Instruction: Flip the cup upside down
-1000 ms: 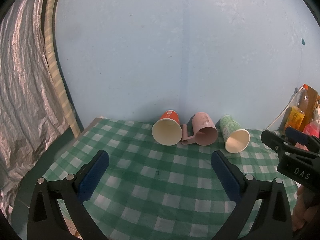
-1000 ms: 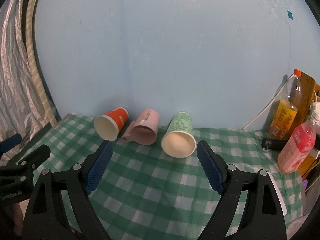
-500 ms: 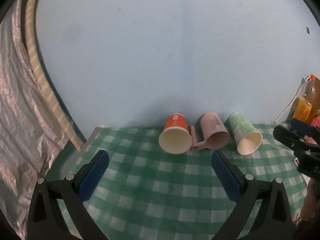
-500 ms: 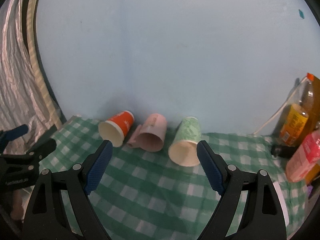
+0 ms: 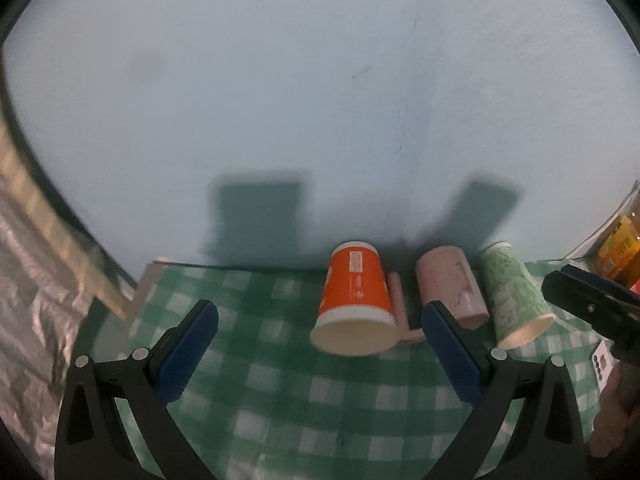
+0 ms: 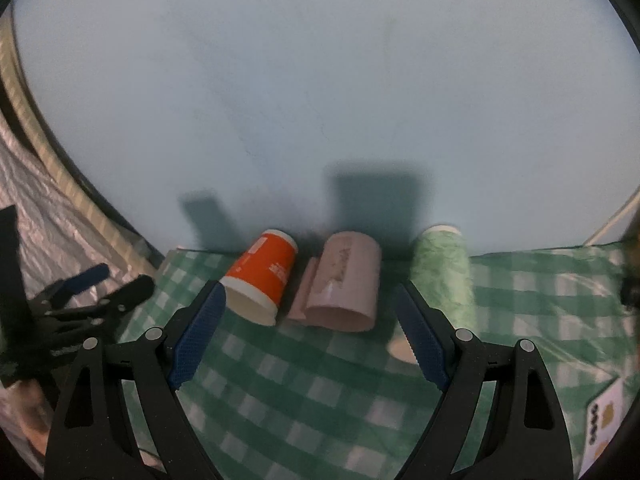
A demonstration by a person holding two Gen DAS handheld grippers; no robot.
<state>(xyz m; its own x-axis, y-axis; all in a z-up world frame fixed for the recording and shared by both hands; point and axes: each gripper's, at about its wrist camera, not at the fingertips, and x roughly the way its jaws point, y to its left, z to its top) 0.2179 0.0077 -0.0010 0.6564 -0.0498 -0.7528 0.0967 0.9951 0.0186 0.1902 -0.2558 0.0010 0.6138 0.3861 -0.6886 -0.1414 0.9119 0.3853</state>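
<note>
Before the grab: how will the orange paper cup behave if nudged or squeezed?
The orange paper cup lies on its side on the checked cloth, so a nudge would probably roll it in an arc, given its taper. It looks thin-walled and light; a hard squeeze near its open rim may crush it.

Both grippers nearer the cups (image 5: 354, 300).

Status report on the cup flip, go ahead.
Left gripper open, right gripper open, both empty. Orange paper cup, pink mug, green paper cup all on their sides. Nothing blocking.
</note>
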